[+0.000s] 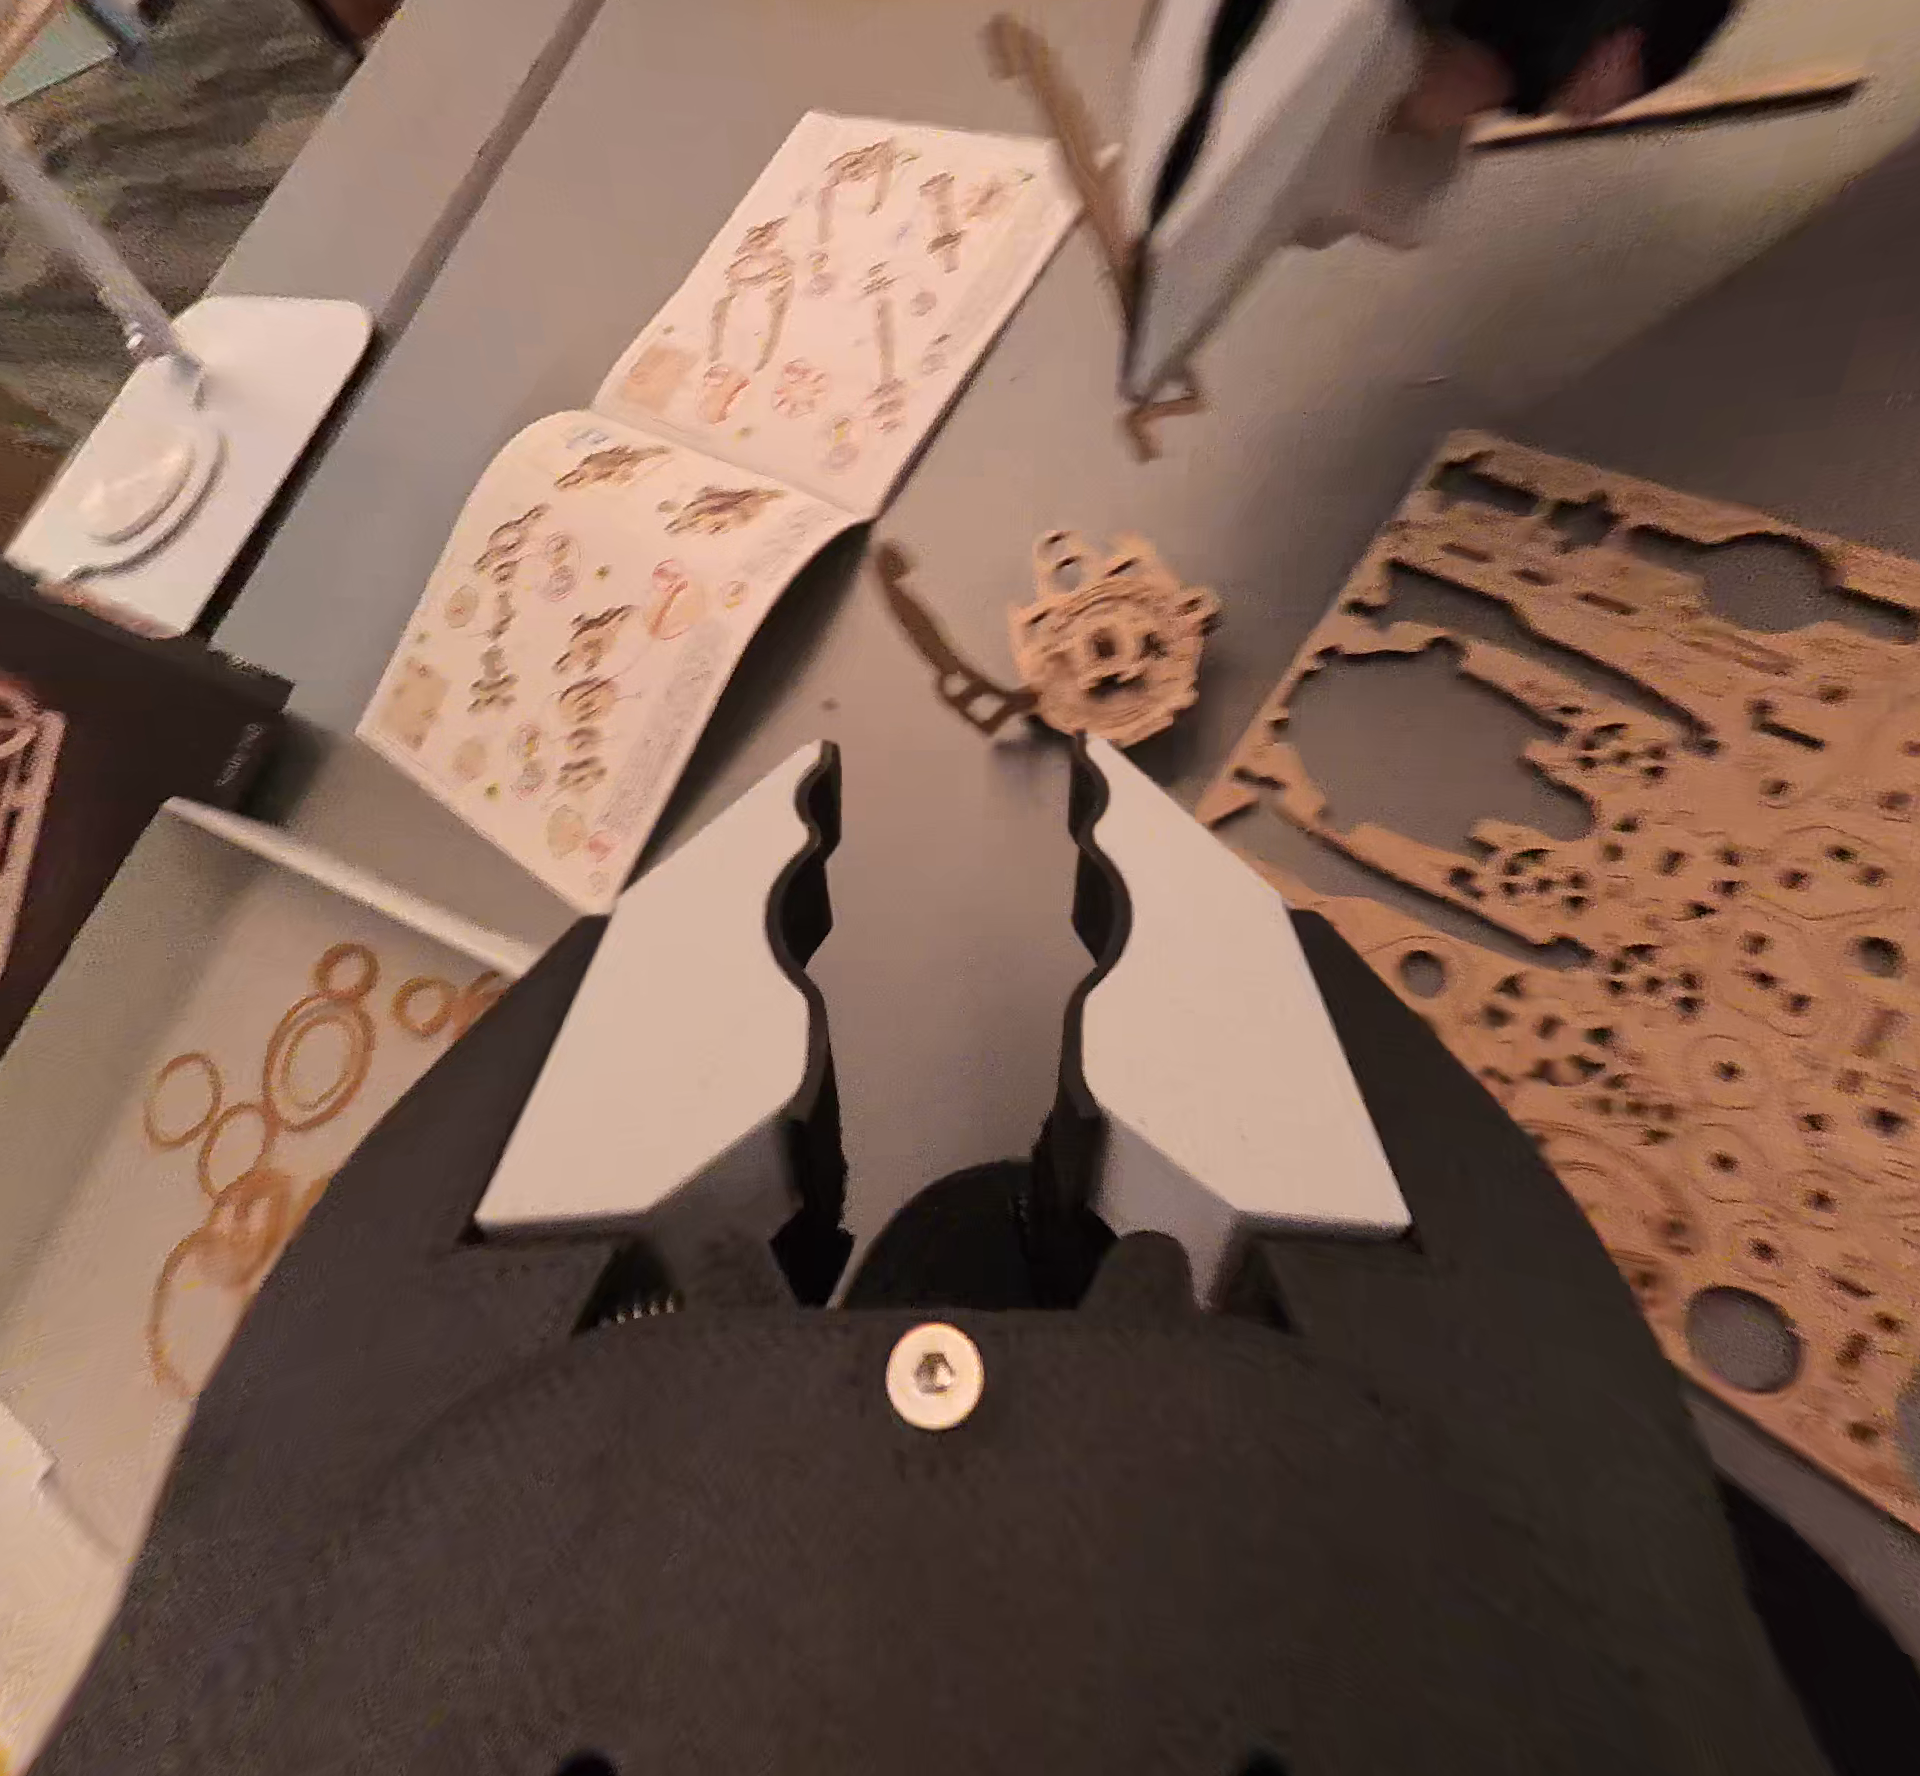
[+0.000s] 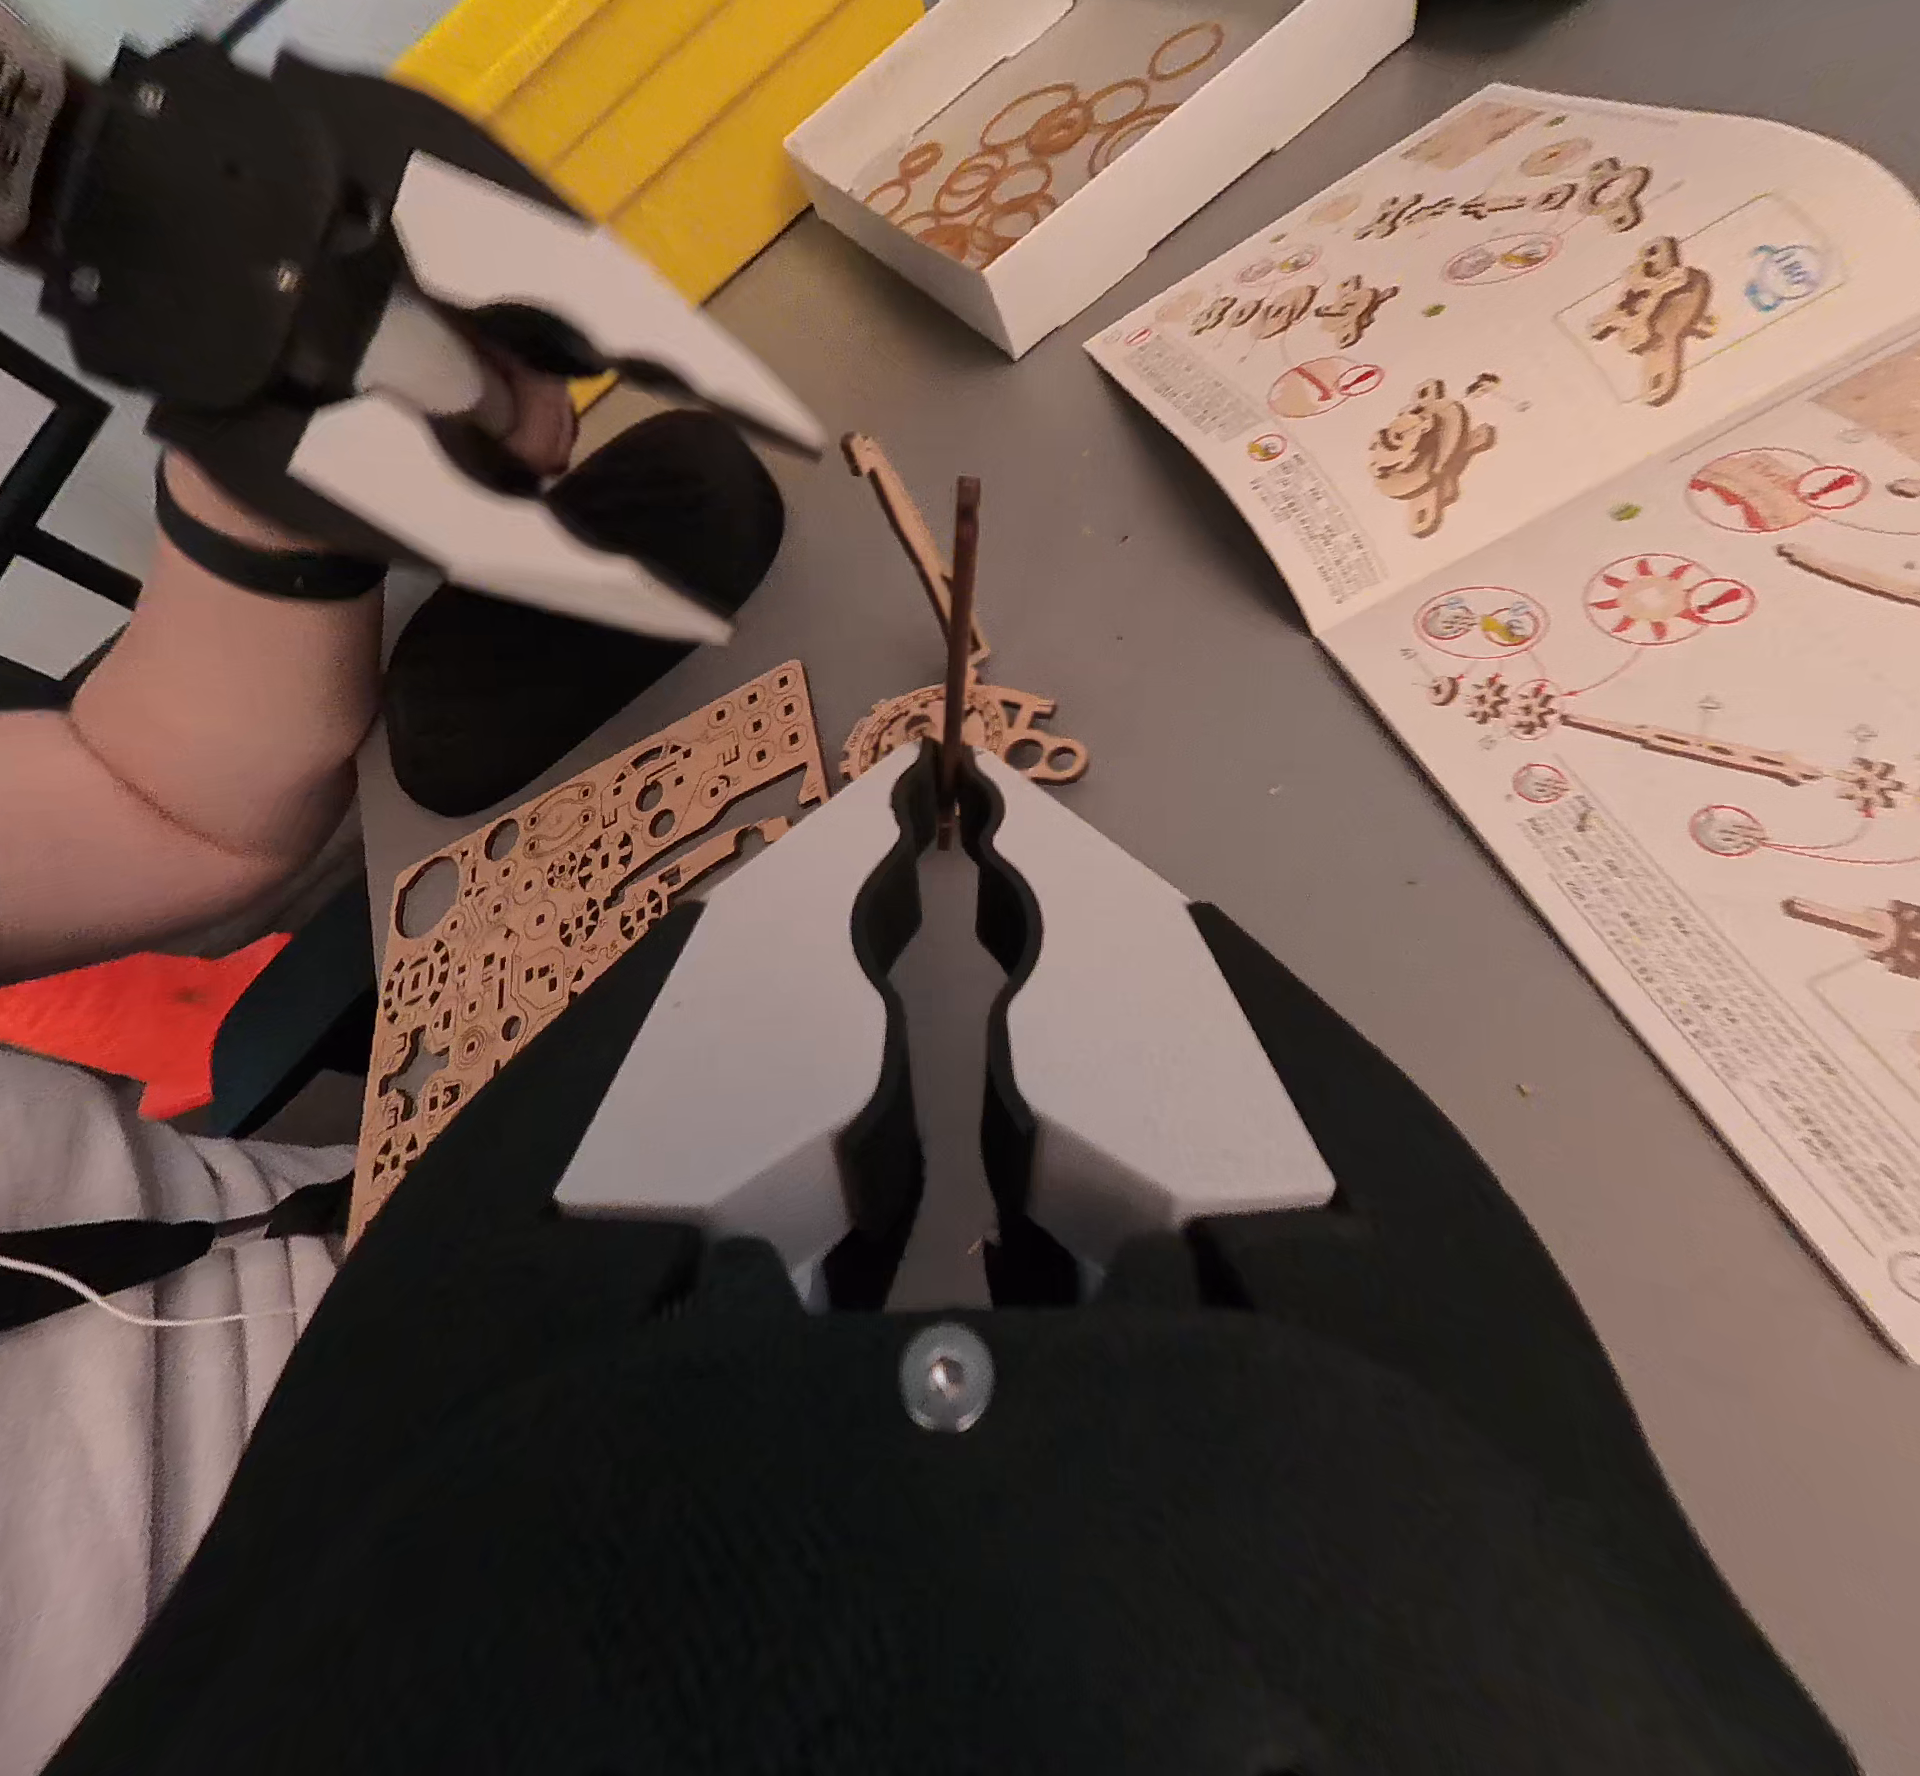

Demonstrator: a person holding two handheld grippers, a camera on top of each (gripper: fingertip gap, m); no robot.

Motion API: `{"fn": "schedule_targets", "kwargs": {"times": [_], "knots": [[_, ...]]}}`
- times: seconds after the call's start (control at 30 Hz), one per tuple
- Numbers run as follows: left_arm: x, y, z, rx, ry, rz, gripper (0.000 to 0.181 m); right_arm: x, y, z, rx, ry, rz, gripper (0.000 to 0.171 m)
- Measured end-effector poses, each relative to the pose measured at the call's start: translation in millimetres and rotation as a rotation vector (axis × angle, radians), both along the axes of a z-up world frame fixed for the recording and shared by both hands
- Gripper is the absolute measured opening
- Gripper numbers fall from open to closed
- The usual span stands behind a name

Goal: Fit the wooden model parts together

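the right gripper [image 2: 948, 796] pinches a thin wood strip [image 2: 961, 646] on edge at mid frame, the left gripper [image 1: 951, 770] is wide and empty, so bring the strip slowly down to the gear [image 1: 1107, 651] and keep it straight.

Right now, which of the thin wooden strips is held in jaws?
The dark strip standing edge-on, pinched at the right gripper tips. The paler strip lies loose on the table.

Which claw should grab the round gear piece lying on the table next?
Probably the left gripper: it is open, empty and pointing toward the gear piece. The right gripper already pinches a thin wooden strip.
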State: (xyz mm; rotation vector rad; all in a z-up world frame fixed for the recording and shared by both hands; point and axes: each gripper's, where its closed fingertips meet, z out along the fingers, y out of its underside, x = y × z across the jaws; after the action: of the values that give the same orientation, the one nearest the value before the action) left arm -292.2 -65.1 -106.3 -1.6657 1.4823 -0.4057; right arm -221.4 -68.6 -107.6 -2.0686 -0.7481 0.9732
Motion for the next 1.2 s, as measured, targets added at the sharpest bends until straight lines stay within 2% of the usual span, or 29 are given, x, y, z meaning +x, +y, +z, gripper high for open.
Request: {"fn": "schedule_targets", "kwargs": {"times": [0.07,0.17,0.27,0.43,0.63,0.73,0.8,0.9,1.0,1.1,1.2], "knots": [[12.1,-21.3,-0.1,0.039,-0.023,-0.067,0.042,4.0,2.5,3.3,-0.005,0.022,-0.013,0.000],[21.6,-29.6,-5.6,0.239,0.044,-0.105,0.035,4.5,2.0,10.0,-0.008,0.064,-0.012,0.000],[31.8,-36.2,-16.6,0.334,0.144,-0.161,0.035,4.1,1.5,12.0,0.002,0.067,-0.009,0.001],[35.9,-30.6,-36.0,0.448,0.304,-0.198,0.030,8.1,4.1,13.6,0.020,0.066,-0.021,0.001],[37.1,-19.1,-49.2,0.568,0.387,-0.208,0.018,10.4,3.9,20.2,0.024,0.103,-0.020,0.000],[38.8,-12.2,-45.3,0.614,0.402,-0.201,0.011,12.3,4.6,21.9,0.034,0.106,-0.023,0.000],[41.9,-12.2,-36.1,0.590,0.376,-0.193,0.002,13.7,5.2,26.0,0.036,0.134,-0.024,0.001],[50.1,-14.6,-9.6,0.493,0.237,-0.156,0.002,15.3,5.3,36.5,0.040,0.210,-0.016,0.001],[55.3,-15.9,14.9,0.308,0.063,-0.097,0.001,17.0,2.7,54.9,0.087,0.297,0.010,0.001],[58.3,-21.6,35.1,0.094,-0.132,-0.076,0.002,21.3,-4.0,85.7,0.227,0.395,0.046,0.000],[58.9,-32.6,50.4,-0.129,-0.316,-0.111,0.002,26.7,-2.0,79.7,0.271,0.314,0.052,0.000]]}}
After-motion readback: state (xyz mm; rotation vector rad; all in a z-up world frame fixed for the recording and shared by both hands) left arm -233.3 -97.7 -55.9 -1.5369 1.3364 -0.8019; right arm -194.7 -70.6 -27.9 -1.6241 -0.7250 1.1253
